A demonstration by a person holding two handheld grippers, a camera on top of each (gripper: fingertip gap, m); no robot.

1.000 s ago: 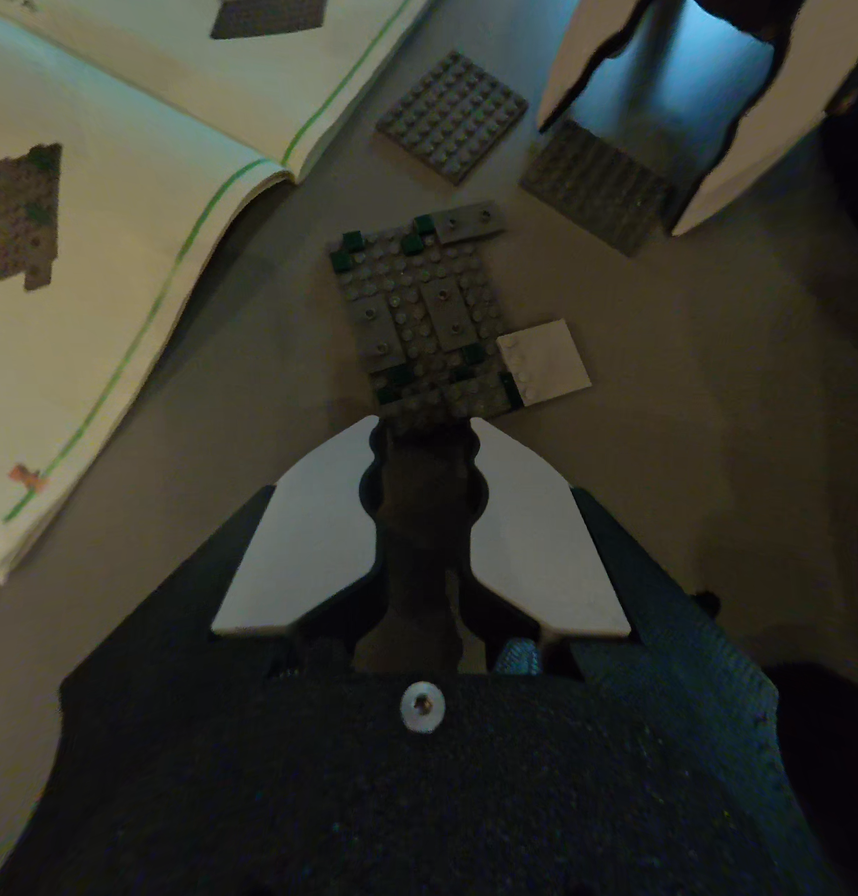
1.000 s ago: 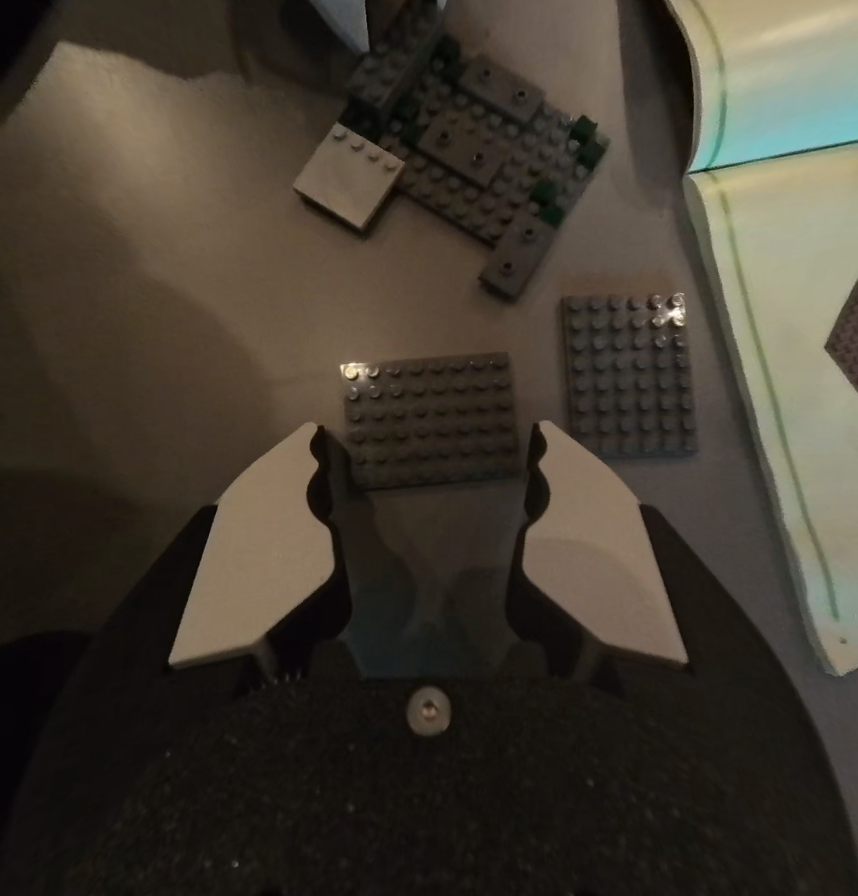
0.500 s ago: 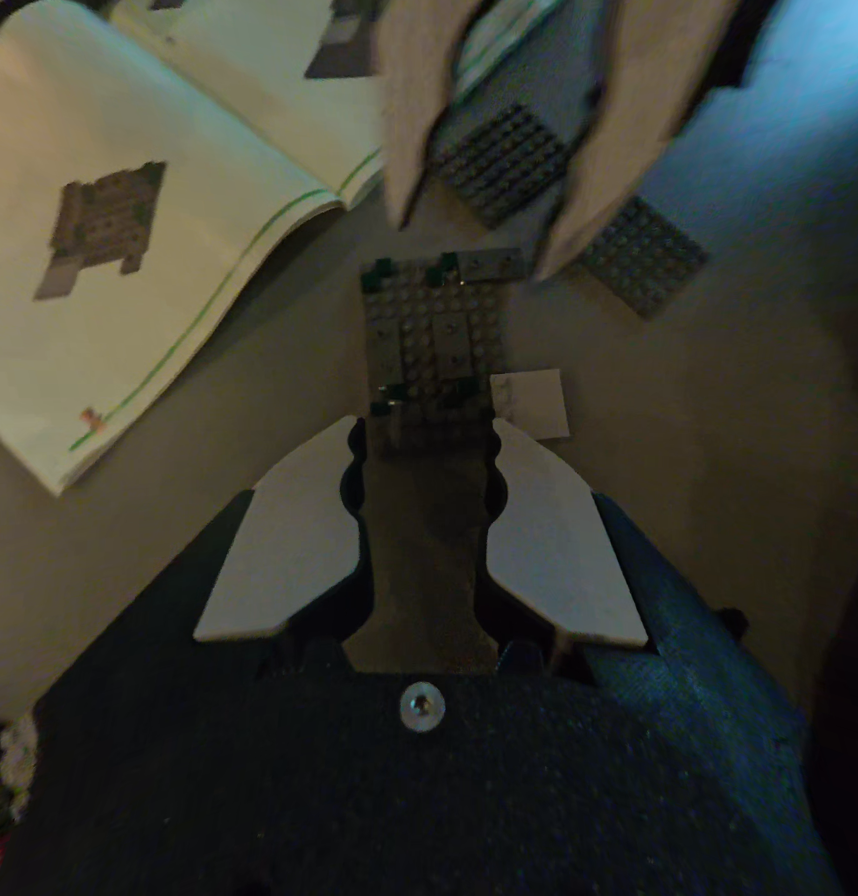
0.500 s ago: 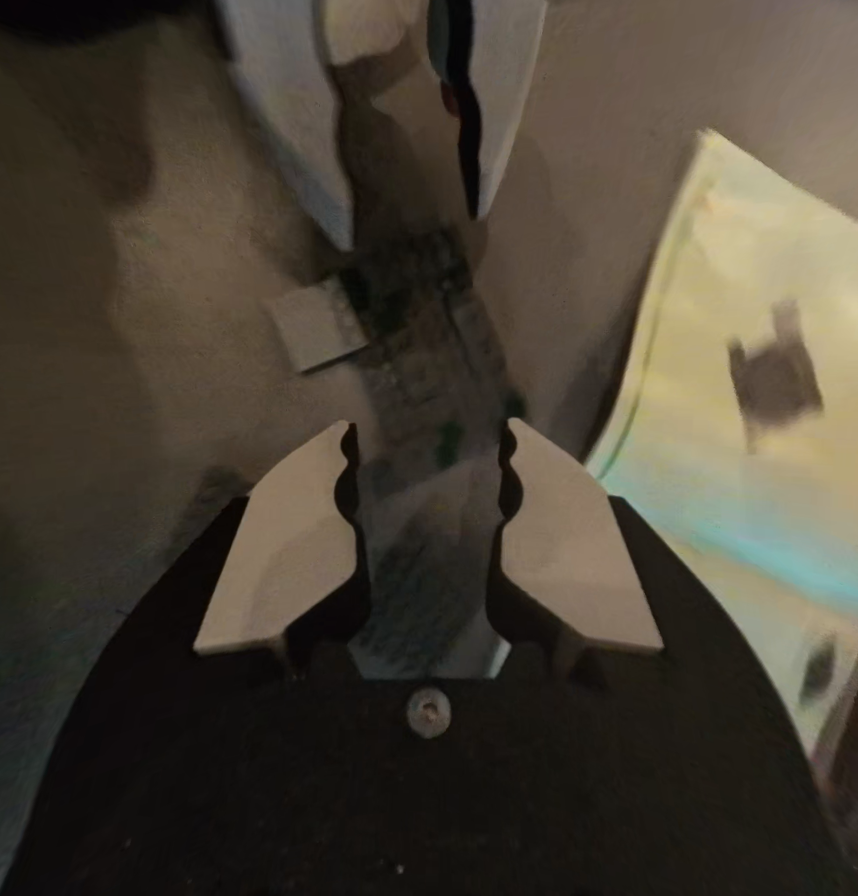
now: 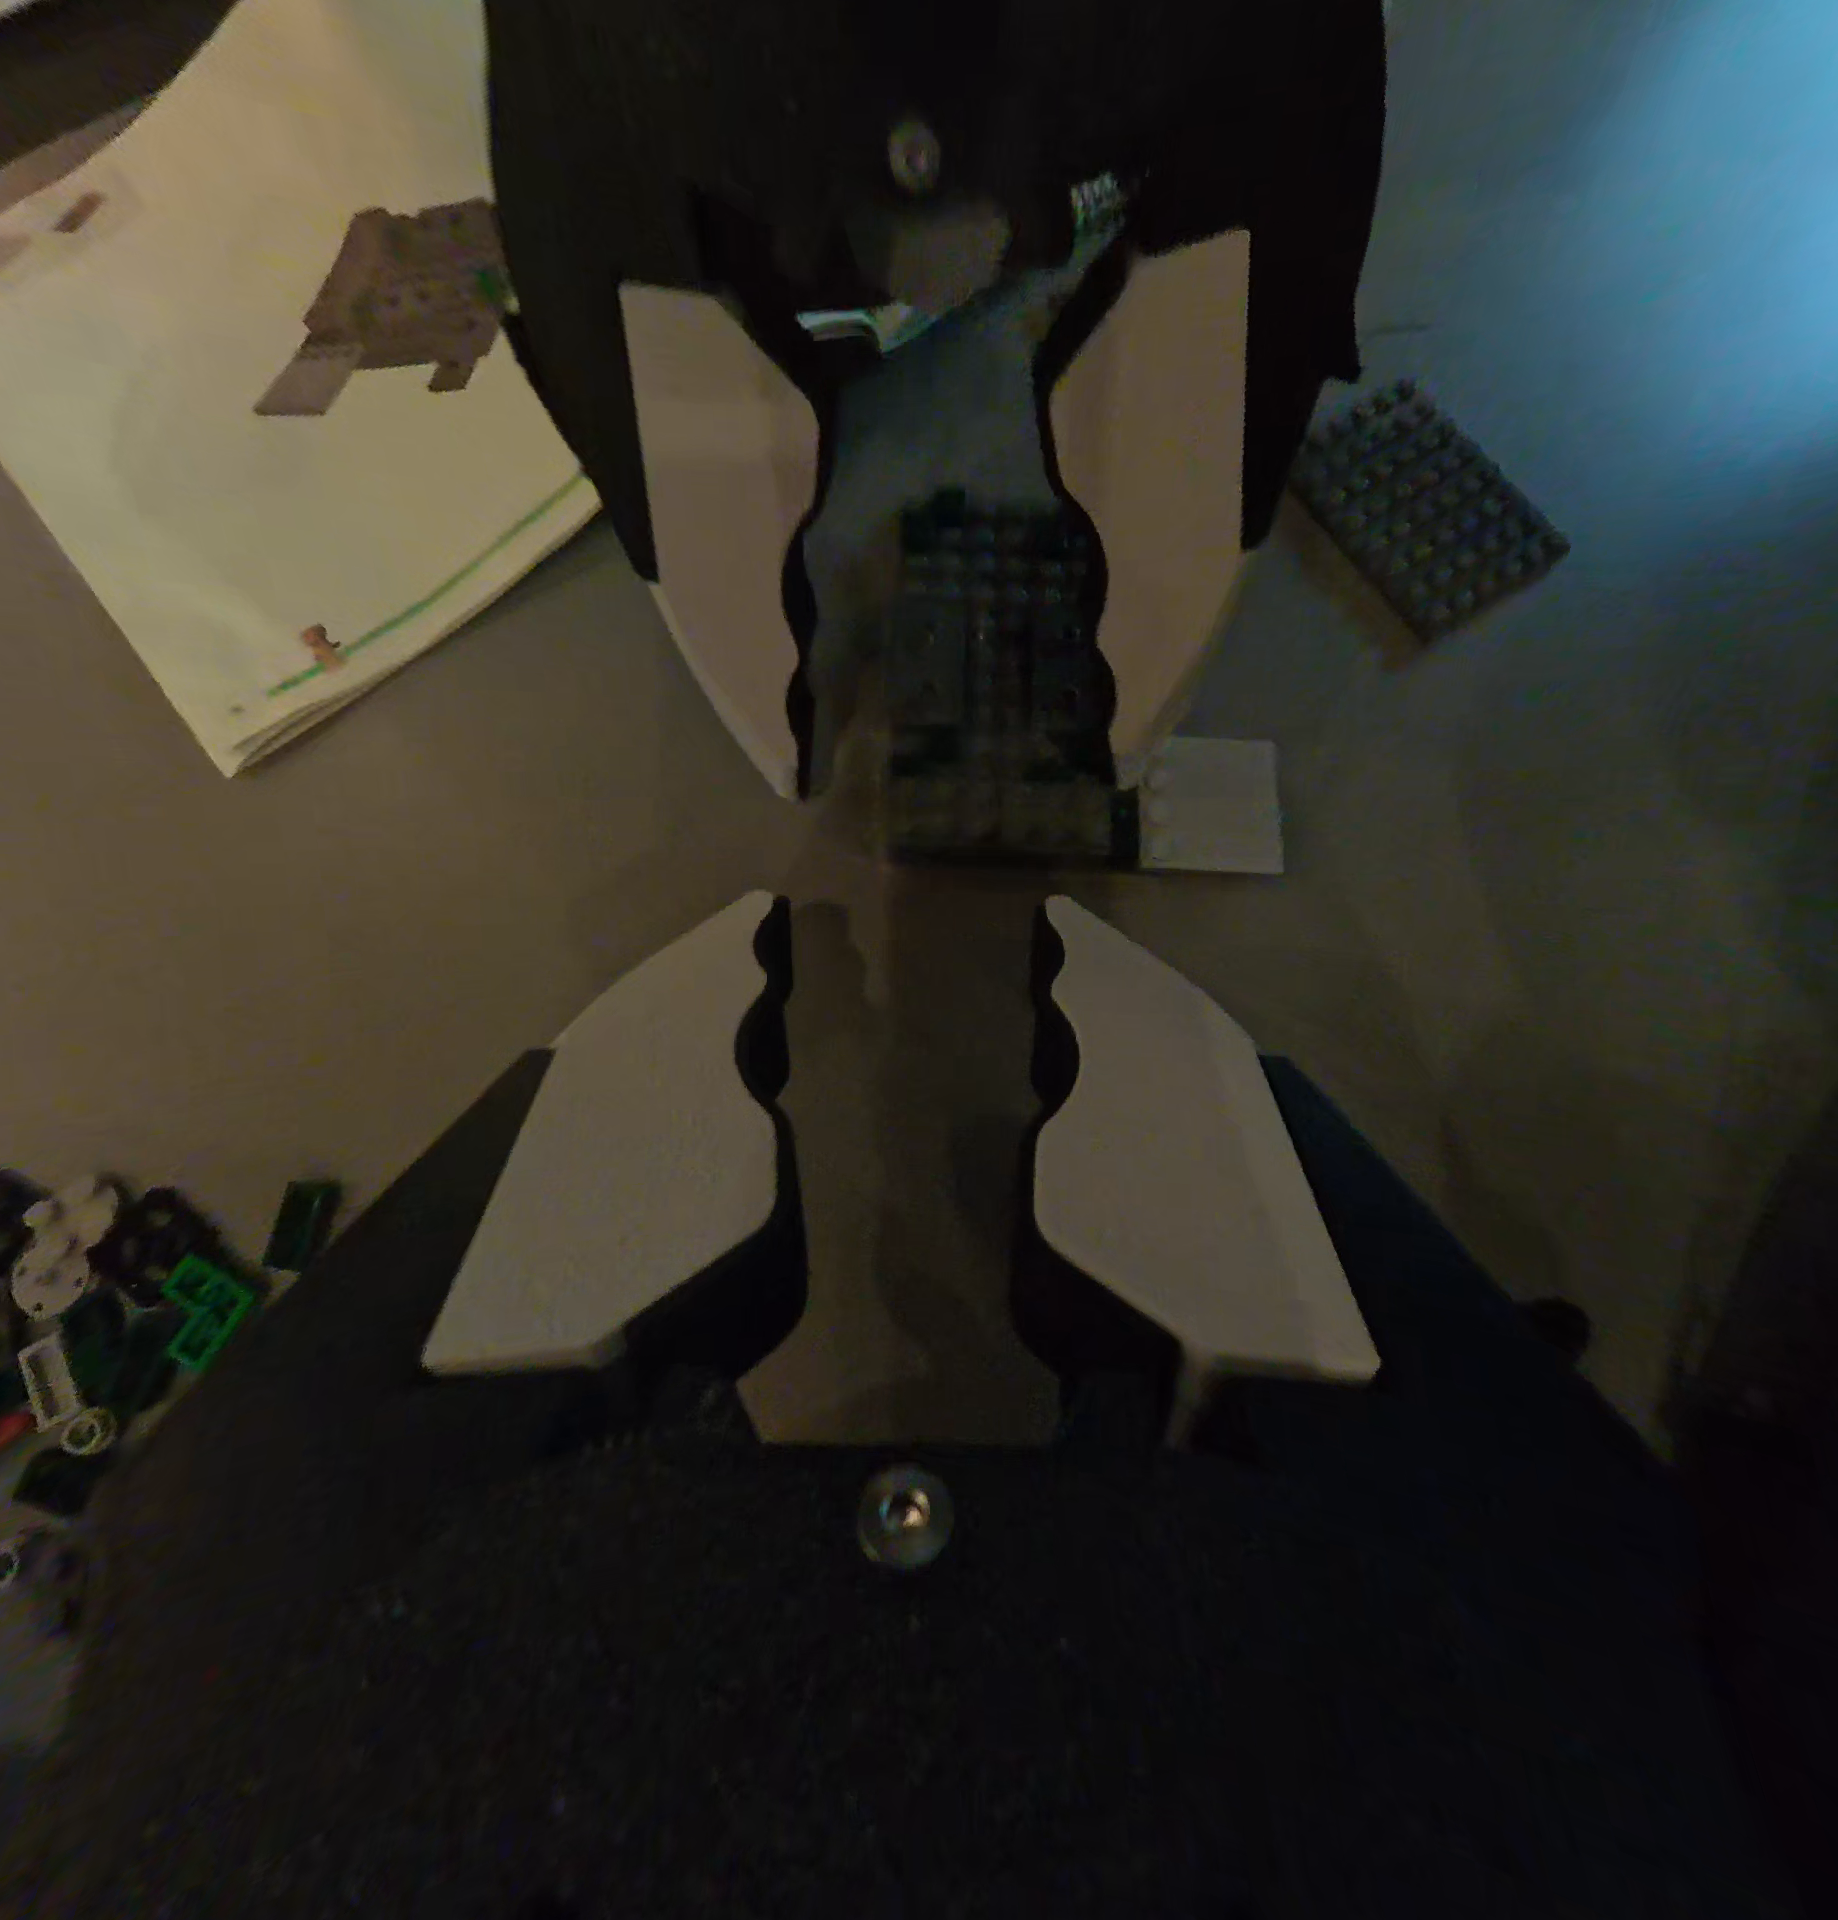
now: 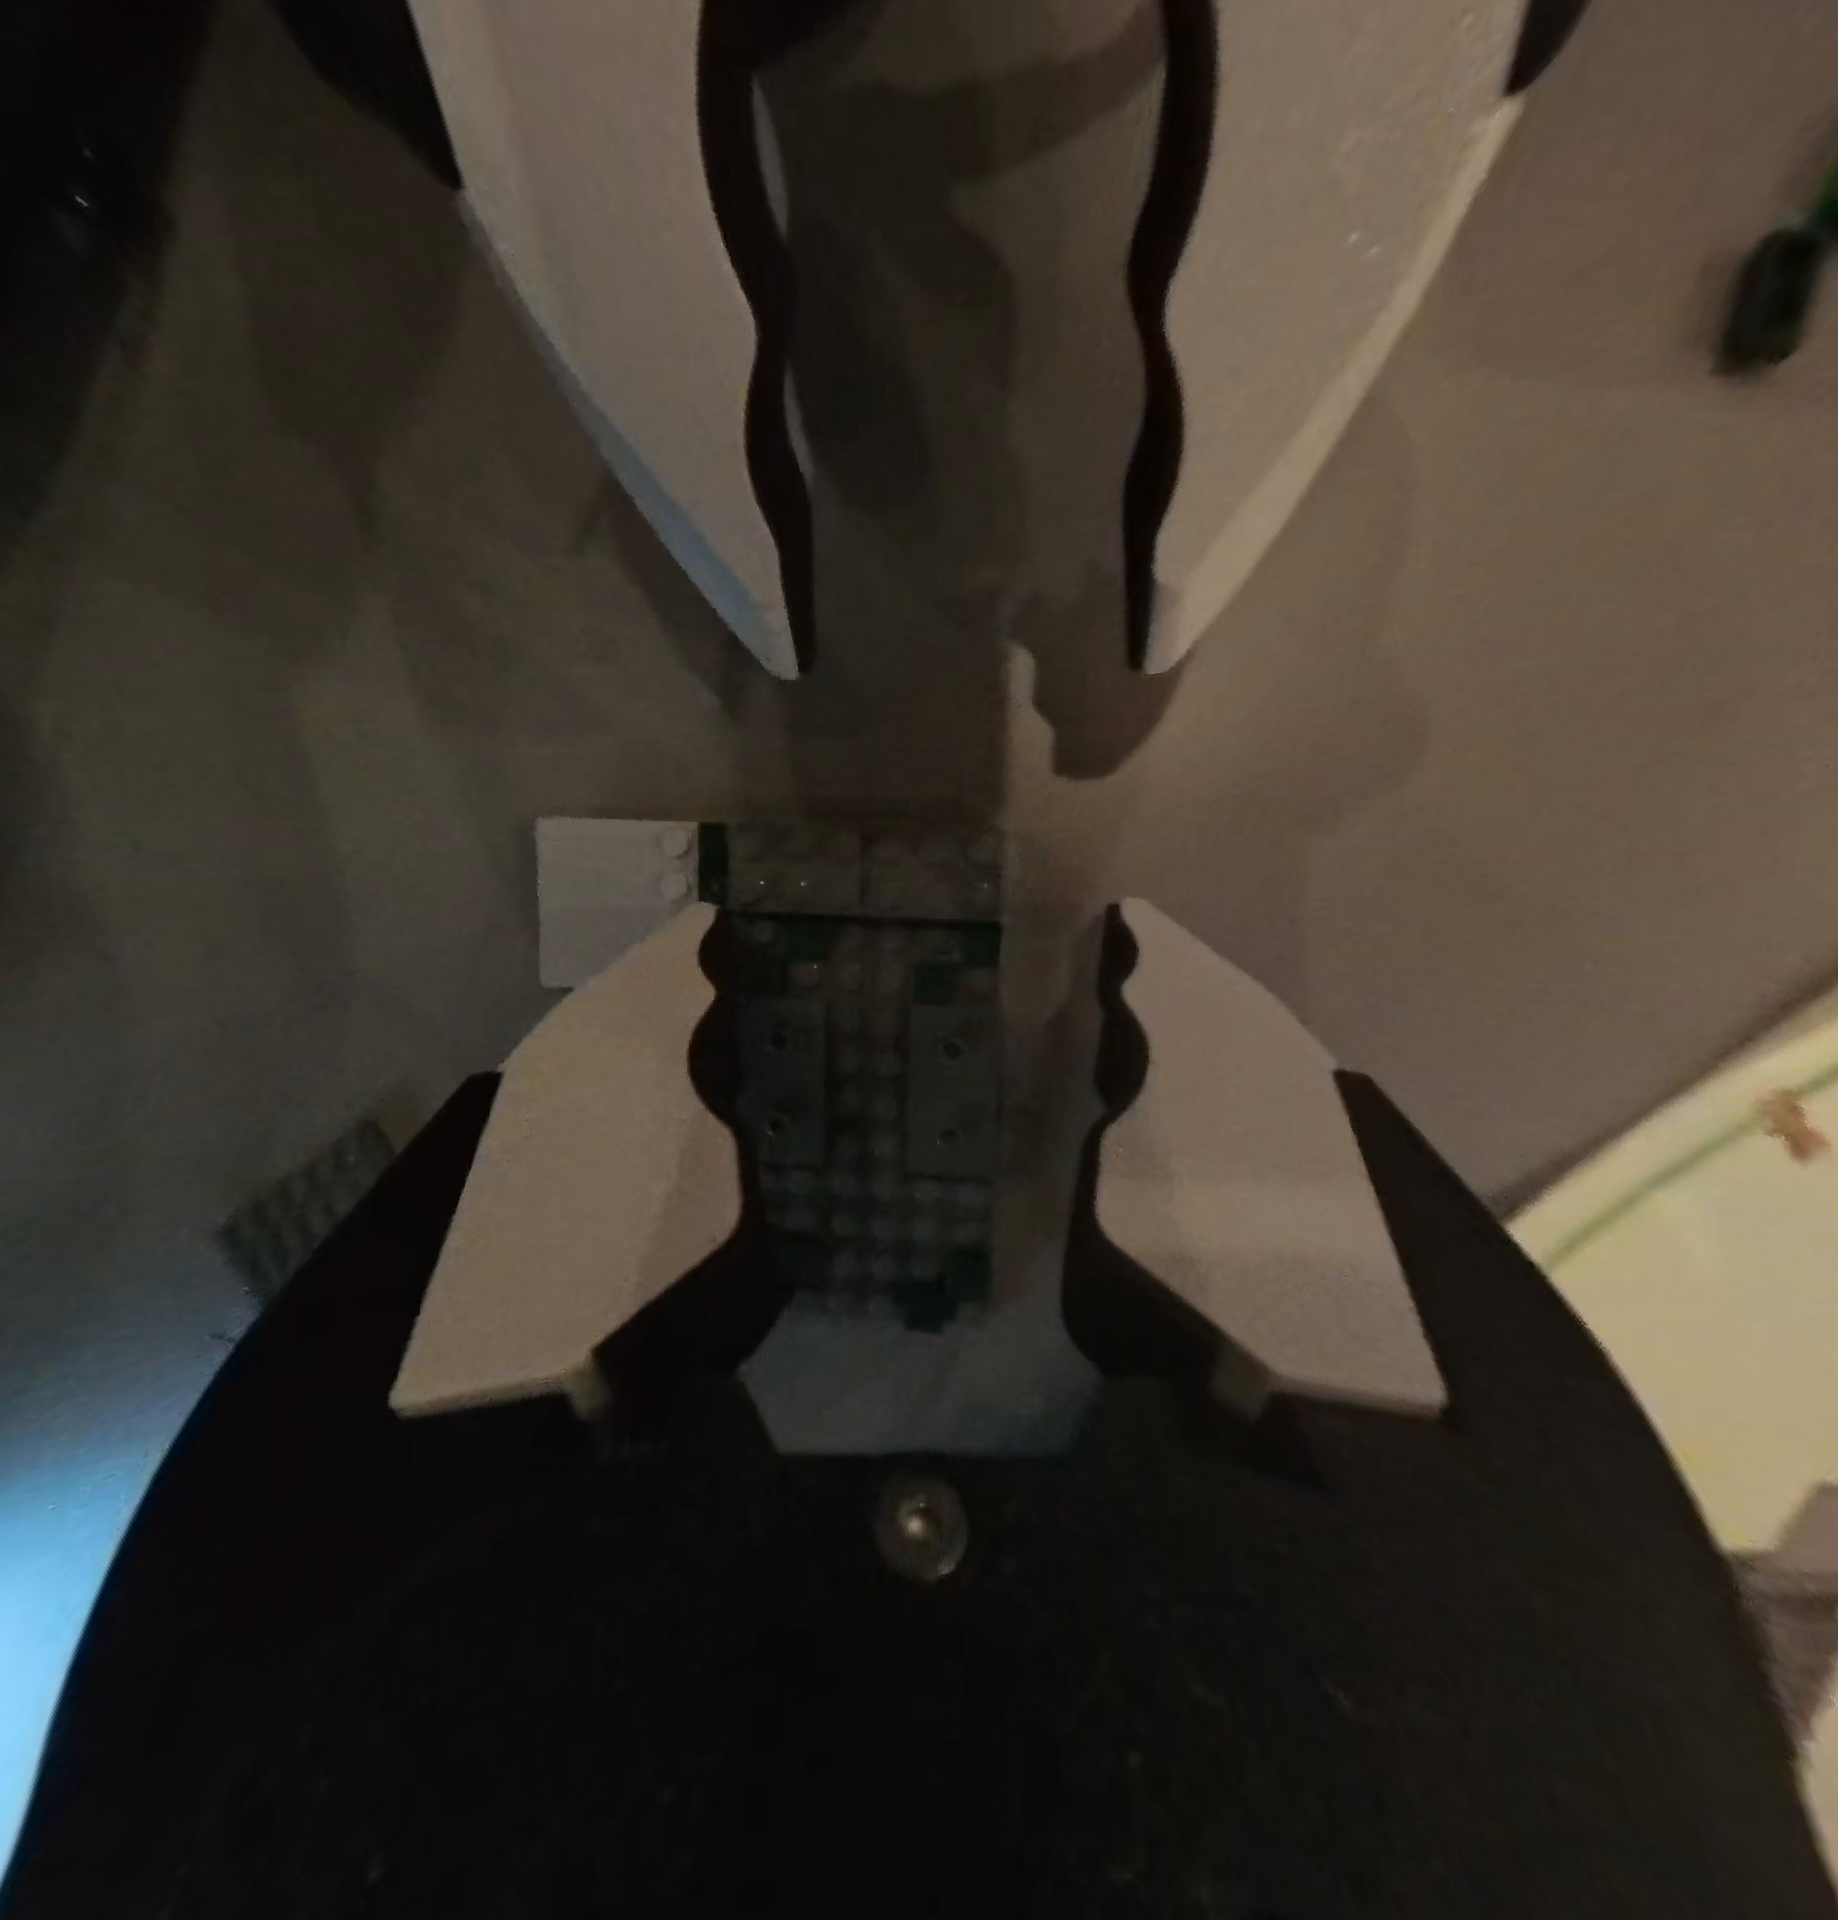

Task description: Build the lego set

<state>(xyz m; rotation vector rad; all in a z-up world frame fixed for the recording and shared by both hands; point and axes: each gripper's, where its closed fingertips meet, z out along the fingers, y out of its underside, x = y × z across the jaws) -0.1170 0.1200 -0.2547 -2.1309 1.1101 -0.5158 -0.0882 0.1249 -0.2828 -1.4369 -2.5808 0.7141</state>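
The grey studded build (image 5: 998,675) with dark green bits and a white tile (image 5: 1211,805) at one corner lies flat on the table. My left gripper (image 5: 910,909) is open and empty, its tips just short of the build's near end. My right gripper (image 5: 962,774) faces it from the far side, open, its fingers on either side of the build. In the right wrist view the build (image 6: 873,1091) lies between my right gripper's (image 6: 910,914) fingers, close to the left one, with a gap at the right. The left gripper (image 6: 967,665) is beyond it. I cannot tell if anything touches.
An open instruction booklet (image 5: 271,468) lies at the far left, also in the right wrist view (image 6: 1673,1195). A loose grey studded plate (image 5: 1424,520) lies at the far right. A pile of small loose pieces (image 5: 84,1299) sits at the near left. Tip to tip, the grippers are about 5 cm apart.
My right gripper swung from the loose grey plates to over the build, facing the left gripper. My left gripper opened wider and drew back from the build's end.
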